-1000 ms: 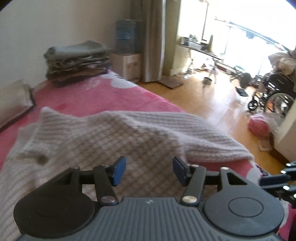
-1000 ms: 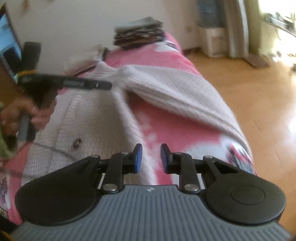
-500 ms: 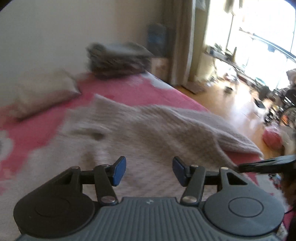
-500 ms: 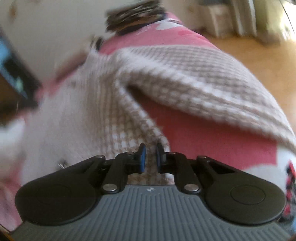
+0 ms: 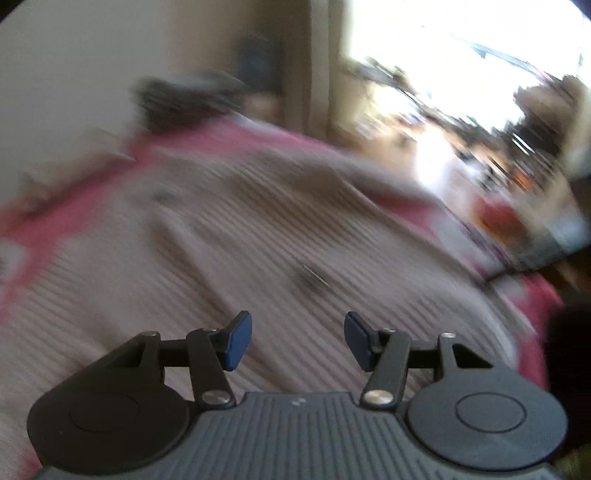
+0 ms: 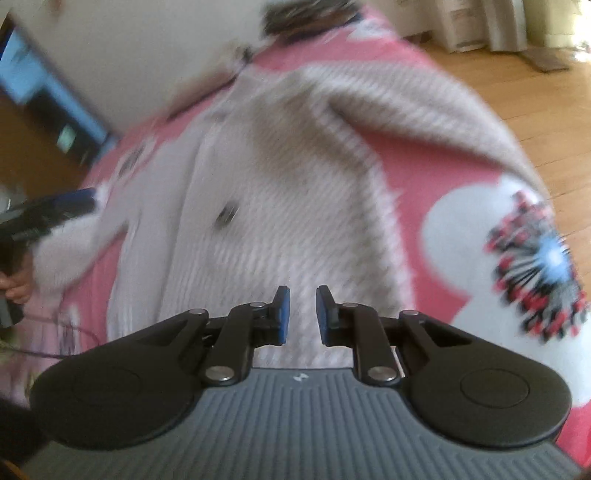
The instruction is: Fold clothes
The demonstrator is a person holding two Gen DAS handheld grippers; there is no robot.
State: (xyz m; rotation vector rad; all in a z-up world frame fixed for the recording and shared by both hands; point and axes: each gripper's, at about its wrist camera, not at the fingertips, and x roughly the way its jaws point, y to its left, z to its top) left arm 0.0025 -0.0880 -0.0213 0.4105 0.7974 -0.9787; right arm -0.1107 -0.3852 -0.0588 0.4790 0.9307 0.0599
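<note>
Right wrist view: you are over a bed with a pink bedspread [image 6: 436,166] carrying white patches and a red, black and blue burst pattern at the right edge; wooden floor [image 6: 535,96] runs along the upper right, a pale wall fills the upper left, and a blurred stack of folded clothes [image 6: 306,14] sits at the top centre. The beige knitted cardigan [image 6: 277,206] lies spread across the middle of the frame, its long axis running from bottom centre up toward the top, a dark button near its middle and one sleeve [image 6: 424,110] angling down toward the right edge. Your right gripper [image 6: 303,314] tilts down over the cardigan's near hem, its jaws narrowly apart and opening, with nothing between the blue pads. At the left edge, your left gripper [image 6: 79,199] reaches the cardigan's side; whether it touches is too blurred to tell. In the left wrist view, heavily smeared, your left gripper [image 5: 297,339] has its jaws spread and empty above the cardigan [image 5: 221,240], with a bright window [image 5: 443,55] at upper right.
</note>
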